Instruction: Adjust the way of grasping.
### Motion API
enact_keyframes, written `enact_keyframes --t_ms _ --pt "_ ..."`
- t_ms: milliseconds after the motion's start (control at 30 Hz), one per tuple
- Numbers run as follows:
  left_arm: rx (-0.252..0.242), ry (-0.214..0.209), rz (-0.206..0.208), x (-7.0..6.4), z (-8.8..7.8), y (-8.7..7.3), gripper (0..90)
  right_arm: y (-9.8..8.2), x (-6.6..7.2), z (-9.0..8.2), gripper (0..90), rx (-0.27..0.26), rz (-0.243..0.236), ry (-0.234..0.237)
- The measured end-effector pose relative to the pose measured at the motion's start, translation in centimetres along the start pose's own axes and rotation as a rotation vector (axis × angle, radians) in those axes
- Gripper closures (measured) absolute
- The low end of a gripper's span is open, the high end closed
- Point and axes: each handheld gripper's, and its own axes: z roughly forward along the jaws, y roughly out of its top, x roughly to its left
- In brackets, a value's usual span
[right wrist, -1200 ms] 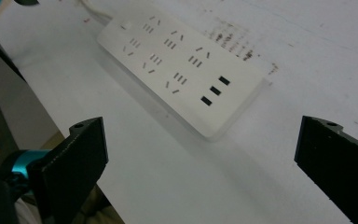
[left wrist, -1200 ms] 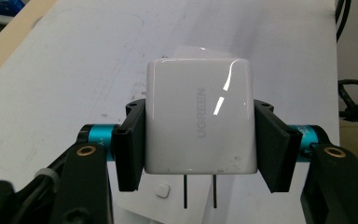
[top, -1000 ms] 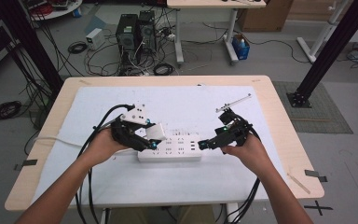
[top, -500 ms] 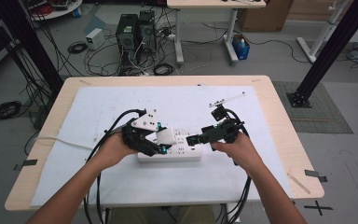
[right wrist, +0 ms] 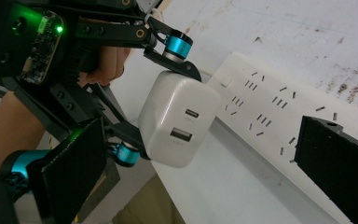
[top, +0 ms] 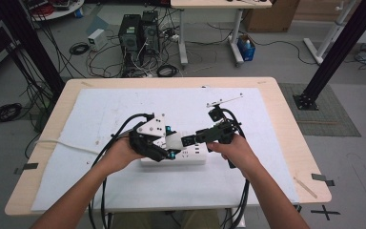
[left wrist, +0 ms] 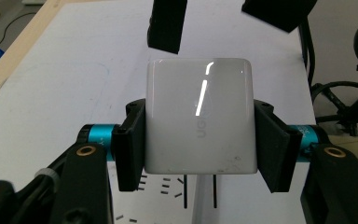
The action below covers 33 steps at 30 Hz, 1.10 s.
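My left gripper (left wrist: pixel 199 140) is shut on a white USB charger block (left wrist: pixel 199 116), its pads (left wrist: pixel 130 144) pressing both side faces. In the high view the charger (top: pixel 174 140) hangs just above the left end of a white power strip (top: pixel 193 157) lying on the white mat. My right gripper (right wrist: pixel 205 172) stands open, with wide-spread jaws pointing at the charger (right wrist: pixel 179 119) from the right; its port face with two sockets looks toward them. They do not touch the charger. The right gripper (top: pixel 187 141) is level with the left gripper (top: pixel 170 143) over the strip (right wrist: pixel 270 116).
The wooden table (top: pixel 286 114) carries a white mat (top: pixel 114 109) with bare room behind and in front of the strip. Black cables (top: pixel 119 131) trail from both grippers toward the front edge. Computers and cables stand on the floor beyond the table.
The two hands have drawn together over the power strip: the left gripper carried the charger to the right, and the right gripper moved left until its jaws are close to the charger.
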Motion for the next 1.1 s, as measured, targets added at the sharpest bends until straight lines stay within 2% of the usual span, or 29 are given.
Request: enact_keyframes --t_ms 200,300,467,500,533,567,633,700,767,833,933,1033,1100 --pt "-0.006 0.000 0.026 -0.3 0.2 0.4 42.5 0.4 0.3 1.1 1.8 0.014 0.015 0.026" --pt "-0.011 0.005 0.031 -0.4 0.2 0.5 42.5 0.6 0.4 1.7 5.0 0.021 0.026 0.042" --pt "-0.014 0.005 0.041 -0.3 0.1 0.6 42.5 0.6 0.1 2.3 6.4 0.034 0.062 0.060" --pt "-0.014 0.006 0.040 -0.3 0.1 0.6 42.5 0.6 0.0 2.2 13.3 0.028 0.075 0.076" --pt "-0.016 0.008 0.037 -0.3 0.1 0.6 42.5 0.6 0.0 2.2 13.3 0.028 0.075 0.076" --pt "-0.017 0.007 0.036 -0.3 0.1 0.6 42.5 0.6 -0.2 2.2 17.0 0.017 0.074 0.092" --pt "-0.014 0.008 0.045 -0.3 0.2 0.6 42.5 0.5 -0.3 2.1 17.0 0.009 0.091 0.110" --pt "-0.017 0.010 0.044 -0.4 0.2 0.6 42.5 0.5 -0.3 2.1 17.8 0.013 0.098 0.109" --pt "-0.017 0.011 0.048 -0.4 0.3 0.6 42.5 0.4 -0.5 2.1 24.0 0.013 0.095 0.113" --pt "-0.016 0.010 0.049 -0.5 0.4 0.6 42.5 0.3 -0.6 2.1 25.3 0.007 0.107 0.124" --pt "-0.014 0.012 0.054 -0.5 0.3 0.7 42.5 0.1 -0.7 2.1 27.0 0.013 0.131 0.130" --pt "-0.015 0.013 0.049 -0.5 0.4 0.7 42.5 0.0 -1.0 2.1 29.8 0.011 0.197 0.142" --pt "-0.014 0.013 0.052 -0.5 0.4 0.7 42.5 -0.1 -1.1 2.0 32.5 0.006 0.207 0.147"
